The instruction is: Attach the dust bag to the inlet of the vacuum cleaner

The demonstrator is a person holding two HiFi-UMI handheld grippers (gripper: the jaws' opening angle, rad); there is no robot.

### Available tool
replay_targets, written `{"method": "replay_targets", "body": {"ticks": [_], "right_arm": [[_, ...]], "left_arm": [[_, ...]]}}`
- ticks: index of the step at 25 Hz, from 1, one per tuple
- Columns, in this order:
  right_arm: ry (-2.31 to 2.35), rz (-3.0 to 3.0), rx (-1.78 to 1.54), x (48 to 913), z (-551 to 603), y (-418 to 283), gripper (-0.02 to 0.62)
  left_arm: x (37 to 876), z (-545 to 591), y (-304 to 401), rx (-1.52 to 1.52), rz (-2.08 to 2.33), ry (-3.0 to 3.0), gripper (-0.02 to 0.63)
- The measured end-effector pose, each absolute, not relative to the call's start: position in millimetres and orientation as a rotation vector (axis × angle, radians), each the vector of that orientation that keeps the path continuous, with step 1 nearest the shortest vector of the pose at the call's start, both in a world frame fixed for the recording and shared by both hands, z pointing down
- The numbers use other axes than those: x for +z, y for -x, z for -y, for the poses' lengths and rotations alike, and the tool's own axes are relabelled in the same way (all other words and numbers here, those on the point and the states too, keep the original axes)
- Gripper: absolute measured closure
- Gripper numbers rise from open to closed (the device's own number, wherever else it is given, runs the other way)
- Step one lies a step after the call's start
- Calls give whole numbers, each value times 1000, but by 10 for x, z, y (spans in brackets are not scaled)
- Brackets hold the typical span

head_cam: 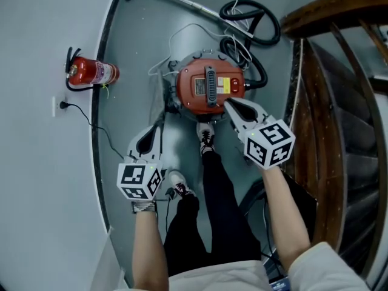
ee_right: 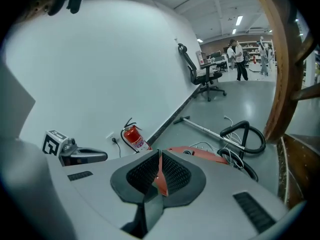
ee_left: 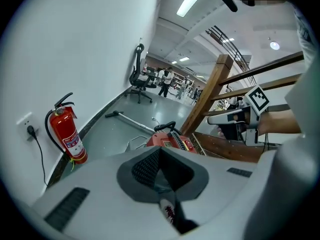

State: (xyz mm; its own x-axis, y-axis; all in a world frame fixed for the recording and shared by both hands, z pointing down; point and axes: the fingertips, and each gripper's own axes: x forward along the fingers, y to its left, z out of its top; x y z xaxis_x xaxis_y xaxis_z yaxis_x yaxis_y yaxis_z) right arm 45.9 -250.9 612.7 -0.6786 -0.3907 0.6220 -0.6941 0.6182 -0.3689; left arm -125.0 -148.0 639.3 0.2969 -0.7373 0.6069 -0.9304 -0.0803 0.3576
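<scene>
Fingers (ee_right: 176,173) of right gripper (ee_right: 160,153): together, thin slit only, clamped on nothing. Red sliver in the slit, probably just the lid below and not a held thing. Fingers (ee_left: 146,168) of left gripper (ee_left: 160,150): same, together and empty, with a shoe (ee_left: 169,211) visible through the gap.

Vacuum cleaner (head_cam: 209,86): upright on the floor (head_cam: 139,41), at 12 o'clock from the person's shoes, red lid on, black handle (head_cam: 210,85) across the top. Dust bag: not findable in any view. Inlet: not visible either, maybe under the lid or on a hidden side.

Step in hand, as a guess: nothing begun on the bag yet. First need, probably: get at the inlet and fetch the bag.

To do it well:
- Open the jaws before going down.
- Take the handle square across its middle and lift straight, no tilt.
- Grip the bag by its stiff collar, not the soft body.
- Line the collar hole up with the inlet.
- Push on evenly with both grippers till seated all round.
- Keep clear of the hose (head_cam: 270,11) at the cleaner's 1 o'clock.

Relative to the fingers, head view:
- Right gripper tip over the lid's 4 o'clock edge; no contact shown.
- Left gripper off the body's 7 o'clock side, apart from it.
- Both tips pointing roughly toward 12.

Further out:
- fire extinguisher (head_cam: 91,71) at 9 o'clock by the wall
- wand (head_cam: 182,0) at 12
- wooden railing (head_cam: 330,8) at 3
</scene>
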Motion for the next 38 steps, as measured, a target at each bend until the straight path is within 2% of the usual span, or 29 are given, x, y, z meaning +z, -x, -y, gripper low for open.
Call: {"method": "replay_targets", "body": {"ticks": [21,38], "right_arm": [[-852,2519,571,4046,2005,-466,561],[-951,2645,305,2359,1721,-779,561]], "left_arm": [[4451,1295,1224,414,1553,-2073,606],[2697,1186,1094,473,1725,-2346,605]]}}
